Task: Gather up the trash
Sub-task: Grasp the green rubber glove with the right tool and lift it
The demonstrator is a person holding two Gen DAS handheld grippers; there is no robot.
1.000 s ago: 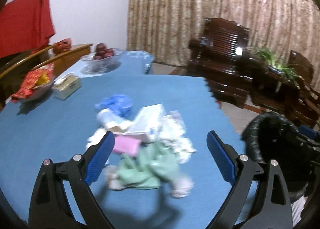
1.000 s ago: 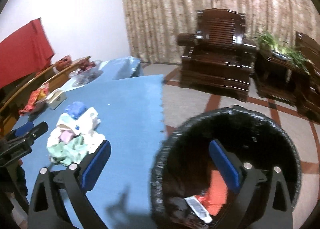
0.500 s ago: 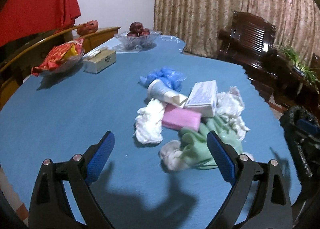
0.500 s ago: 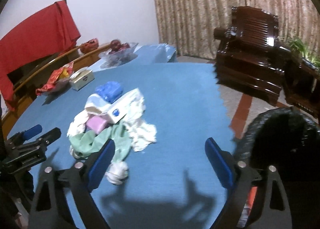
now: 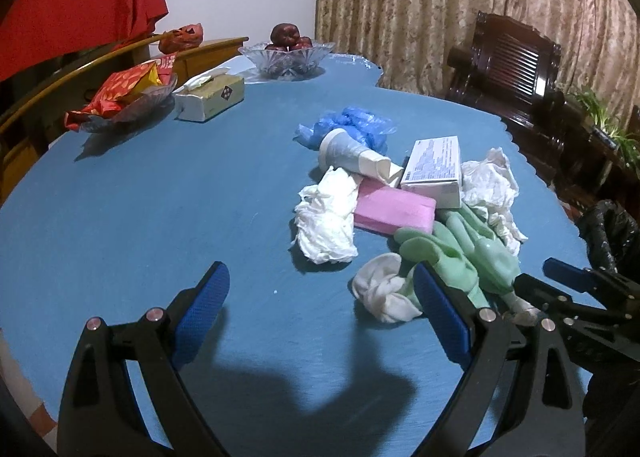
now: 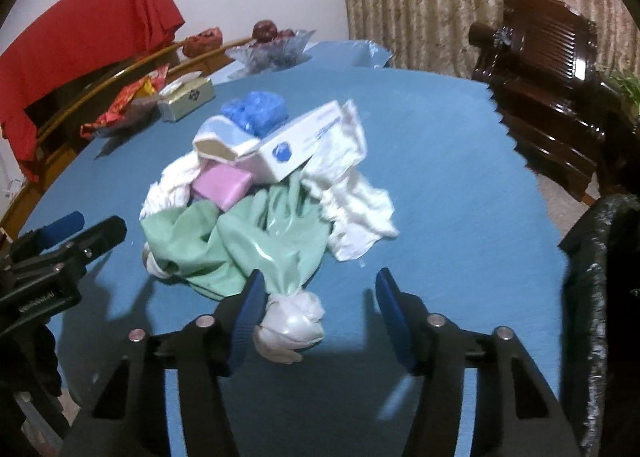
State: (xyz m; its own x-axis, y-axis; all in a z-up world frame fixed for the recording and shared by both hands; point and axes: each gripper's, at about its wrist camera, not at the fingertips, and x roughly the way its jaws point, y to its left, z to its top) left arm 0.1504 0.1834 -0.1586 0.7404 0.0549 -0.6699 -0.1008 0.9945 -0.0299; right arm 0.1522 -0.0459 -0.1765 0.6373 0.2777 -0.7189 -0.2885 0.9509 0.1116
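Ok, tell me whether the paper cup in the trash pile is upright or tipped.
Tipped: the paper cup lies on its side, partly squashed, against the pink sponge and white carton.

Both wrist views: shared trash pile (image 5: 404, 193), close-ish.

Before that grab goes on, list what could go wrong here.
1. The right gripper, jaws closing, has only the white knotted end of the green rubber glove between them; it may slip.
2. The white cardboard box and pink sponge block lie against the glove; lifting could drag them off the blue table.
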